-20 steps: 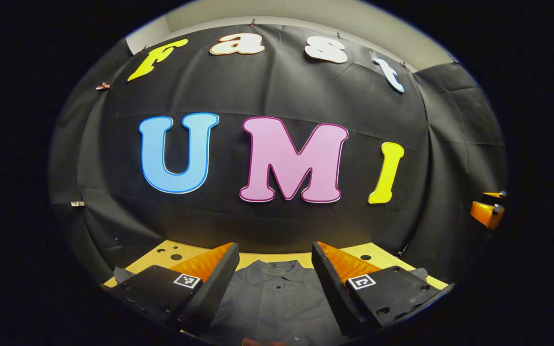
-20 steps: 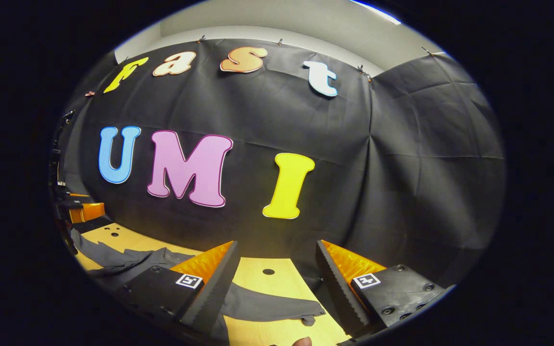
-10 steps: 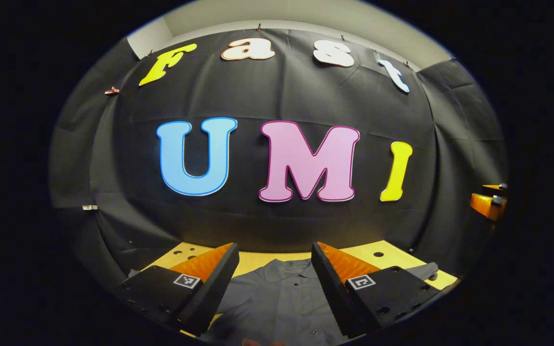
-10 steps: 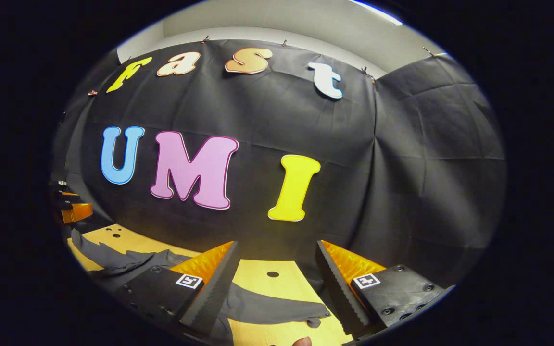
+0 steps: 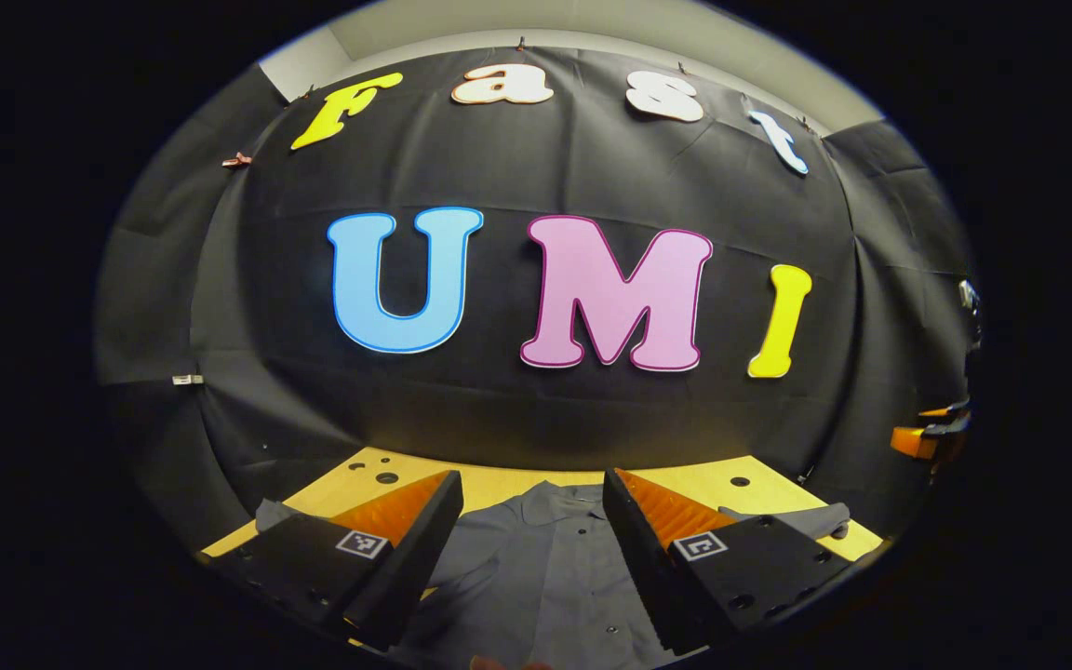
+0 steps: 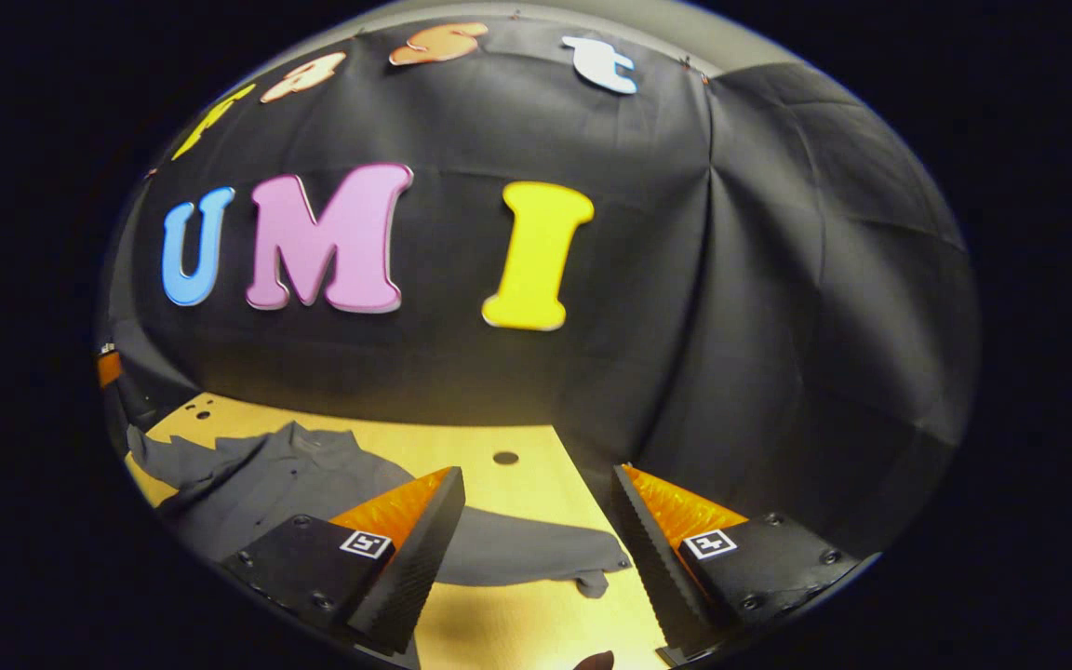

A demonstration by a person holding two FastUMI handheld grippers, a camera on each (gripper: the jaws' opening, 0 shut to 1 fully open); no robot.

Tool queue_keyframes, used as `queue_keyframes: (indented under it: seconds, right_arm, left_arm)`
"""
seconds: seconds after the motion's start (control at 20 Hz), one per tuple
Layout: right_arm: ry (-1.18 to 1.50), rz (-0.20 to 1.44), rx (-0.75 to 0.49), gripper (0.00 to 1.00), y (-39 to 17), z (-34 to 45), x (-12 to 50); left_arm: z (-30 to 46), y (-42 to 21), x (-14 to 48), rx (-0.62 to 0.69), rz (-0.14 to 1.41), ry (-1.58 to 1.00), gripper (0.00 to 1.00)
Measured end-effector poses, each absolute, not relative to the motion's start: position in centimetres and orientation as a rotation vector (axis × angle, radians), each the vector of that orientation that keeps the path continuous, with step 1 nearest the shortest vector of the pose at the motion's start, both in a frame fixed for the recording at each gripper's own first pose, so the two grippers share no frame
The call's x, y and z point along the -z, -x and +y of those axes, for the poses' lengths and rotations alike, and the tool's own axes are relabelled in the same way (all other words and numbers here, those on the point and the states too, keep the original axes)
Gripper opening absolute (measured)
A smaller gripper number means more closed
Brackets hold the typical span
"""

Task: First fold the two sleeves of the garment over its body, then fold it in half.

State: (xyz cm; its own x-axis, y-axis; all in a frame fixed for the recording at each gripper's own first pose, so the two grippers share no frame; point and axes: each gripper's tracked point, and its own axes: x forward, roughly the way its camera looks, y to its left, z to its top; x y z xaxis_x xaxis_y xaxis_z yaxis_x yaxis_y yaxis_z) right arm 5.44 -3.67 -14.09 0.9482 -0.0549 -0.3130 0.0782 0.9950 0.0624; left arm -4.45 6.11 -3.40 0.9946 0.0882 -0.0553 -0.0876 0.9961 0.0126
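Observation:
A dark grey button-up shirt [image 5: 536,568] lies flat on the yellow wooden table [image 5: 499,484], collar toward the wall. My left gripper [image 5: 529,521] hangs open above the shirt's chest, nothing between its fingers. In the right gripper view the shirt body [image 6: 275,484] lies at the left and one sleeve [image 6: 536,558] stretches out to the right, its cuff near the table's middle. My right gripper [image 6: 536,530] is open above that sleeve, apart from it. The right gripper [image 5: 927,435] also shows far off at the right edge of the left gripper view.
The table [image 6: 536,484] has small round holes [image 6: 505,458] near the wall. Black cloth walls close in the back and right side. The shirt's other sleeve [image 5: 271,514] reaches toward the table's left edge. A fingertip [image 6: 596,661] shows at the bottom.
The right gripper has tipped downward and forward, so more table and the whole sleeve now show. The left gripper has shifted slightly left and tilted down a little. Both stay open.

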Motion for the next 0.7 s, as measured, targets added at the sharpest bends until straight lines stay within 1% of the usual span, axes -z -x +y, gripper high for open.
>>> queue_keyframes:
  seconds: [0.15, 0.2, 0.25, 0.45, 0.7]
  right_arm:
    - [-0.12, 0.434, 0.086, 0.98, -7.2, -5.0, 20.5]
    - [-0.13, 0.47, 0.088, 0.98, -7.9, -5.3, 22.7]
    - [-0.127, 0.494, 0.09, 0.98, -8.6, -5.8, 25.0]
    - [-0.134, 0.586, 0.085, 0.98, -10.8, -7.6, 32.0]
    - [-0.093, 0.656, 0.09, 0.98, -13.2, -8.6, 37.6]
  left_arm:
    - [6.2, 4.5, 3.7, -0.108, 0.058, -0.006, 0.95]
    - [6.4, 4.6, 3.9, -0.119, 0.06, -0.006, 0.91]
    - [6.4, 4.8, 4.1, -0.13, 0.063, -0.007, 0.95]
    - [6.9, 5.7, 5.5, -0.181, 0.093, -0.01, 0.95]
    - [7.6, 6.9, 7.9, -0.238, 0.145, -0.018, 0.95]
